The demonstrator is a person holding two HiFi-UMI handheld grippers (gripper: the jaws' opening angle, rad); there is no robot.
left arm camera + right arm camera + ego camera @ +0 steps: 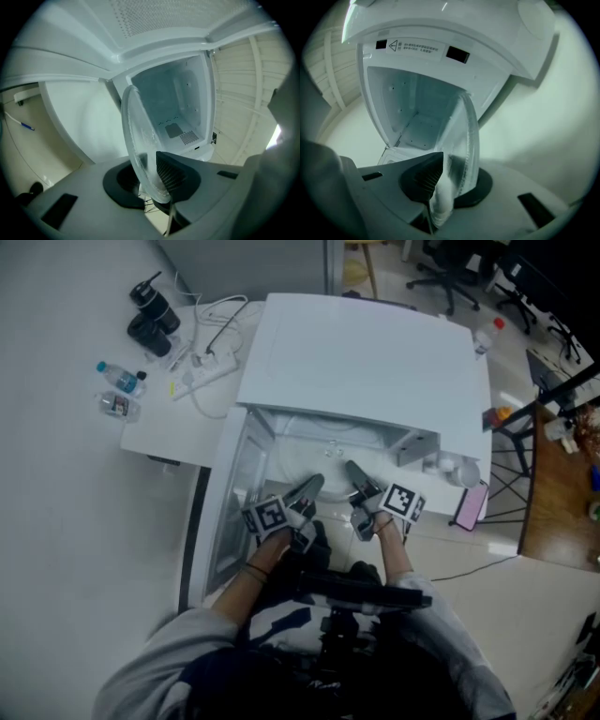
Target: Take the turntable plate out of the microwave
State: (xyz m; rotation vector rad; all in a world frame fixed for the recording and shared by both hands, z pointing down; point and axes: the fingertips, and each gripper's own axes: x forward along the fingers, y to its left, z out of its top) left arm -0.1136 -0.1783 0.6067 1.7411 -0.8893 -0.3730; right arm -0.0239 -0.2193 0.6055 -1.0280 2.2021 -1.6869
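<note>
**Item:** clear round glass turntable plate (328,442), at the mouth of the white box-shaped microwave (366,362). It is carried between the two grippers. How much of its far part is within the cavity cannot be told.

**Left gripper** (309,488): jaws closed onto the plate's near rim. In the left gripper view (150,168) the ribbed pad presses the glass (138,136), which shows edge-on.

**Right gripper** (356,474): jaws likewise clamped on the near rim, a little to the right of the other grip. The right gripper view (445,176) shows the glass (464,140) pinched between the pads.

**Step in hand:** judged to be the withdrawal, with the plate gripped and lifted and not yet set down anywhere.

**Next move calls for:** drawing both grippers back together and level, so that the glass neither twists nor slips in the pads. After that, a resting place must be chosen.

**Edges:**
- Cavity frame above and to both sides of the plate.
- Open glazed white microwave door (230,512) standing close on the left.
- Control side with knobs on the right.

**Open room:** straight back toward the person, though the body is near. The white table (155,432) to the left carries bottles and cables.
</note>
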